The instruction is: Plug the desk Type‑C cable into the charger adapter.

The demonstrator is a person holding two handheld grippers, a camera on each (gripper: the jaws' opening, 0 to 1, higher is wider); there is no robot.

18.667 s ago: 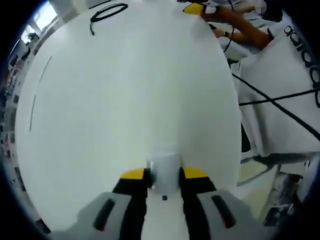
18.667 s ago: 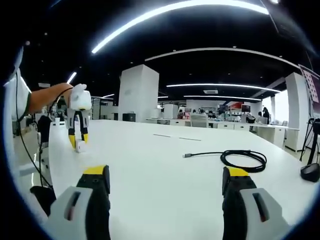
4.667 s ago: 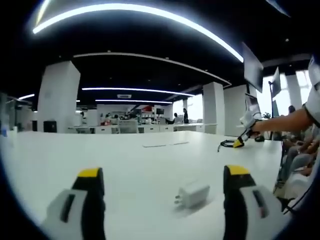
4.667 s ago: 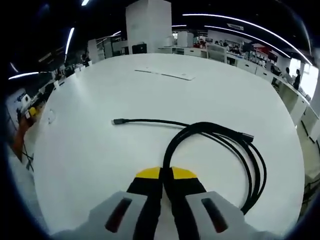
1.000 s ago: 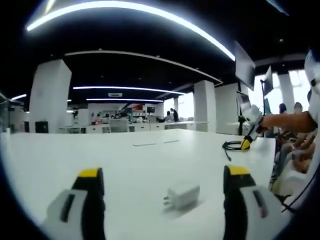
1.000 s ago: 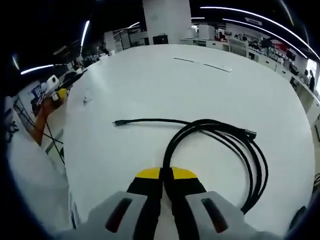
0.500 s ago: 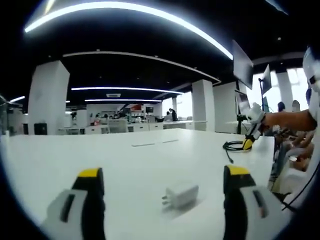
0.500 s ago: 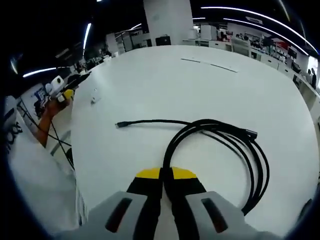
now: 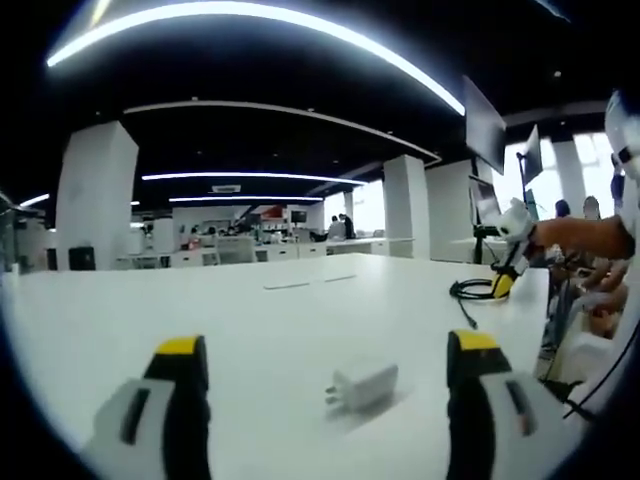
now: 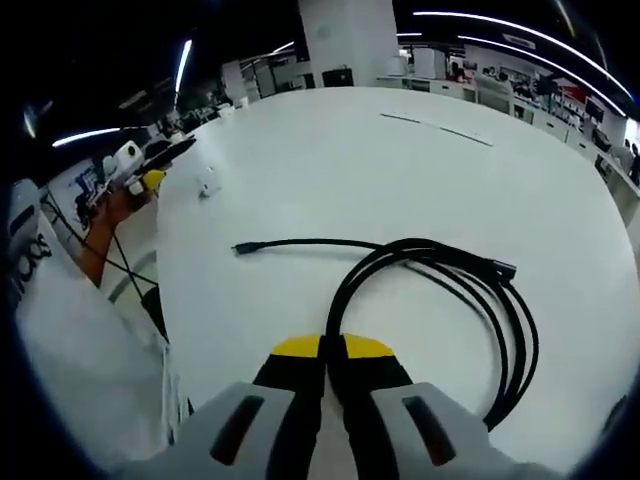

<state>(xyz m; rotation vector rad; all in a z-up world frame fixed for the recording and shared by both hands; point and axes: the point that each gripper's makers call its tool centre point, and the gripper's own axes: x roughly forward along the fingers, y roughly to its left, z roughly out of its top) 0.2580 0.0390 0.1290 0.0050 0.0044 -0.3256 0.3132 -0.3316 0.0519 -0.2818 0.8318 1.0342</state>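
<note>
Surface: one broad white table point(image 9: 250, 320), smooth and matte. I see two thin flat strips point(image 9: 305, 284) lying near its far middle in the left gripper view.

Room: an open-plan office with a black ceiling, long curved light strips point(image 9: 270, 20), white square pillars point(image 9: 95, 195), and rows of desks and distant people at the back. I can make out a monitor on a stand point(image 9: 485, 135) past the table's right edge.

Containers: I find none on the table.

Item 1, charger adapter point(image 9: 362, 386): white, lying on its side on the table between my left gripper's jaws, prongs pointing left, touching neither jaw. In the right gripper view it is a small white block point(image 10: 209, 183) near the table's far left edge.

Item 2, Type-C cable point(image 10: 430, 290): black, loosely coiled on the table, one connector end stretched out left, well apart from the adapter.

Item 3, left gripper point(image 9: 325, 350): jaws spread wide, holding nothing.

Item 4, right gripper point(image 10: 333, 347): yellow-tipped jaws pressed together on the cable loop. In the left gripper view I see it point(image 9: 500, 285) at the table's far right, at the coil.

Also: the person's white shirt point(image 10: 70, 340) at the left of the right gripper view.
</note>
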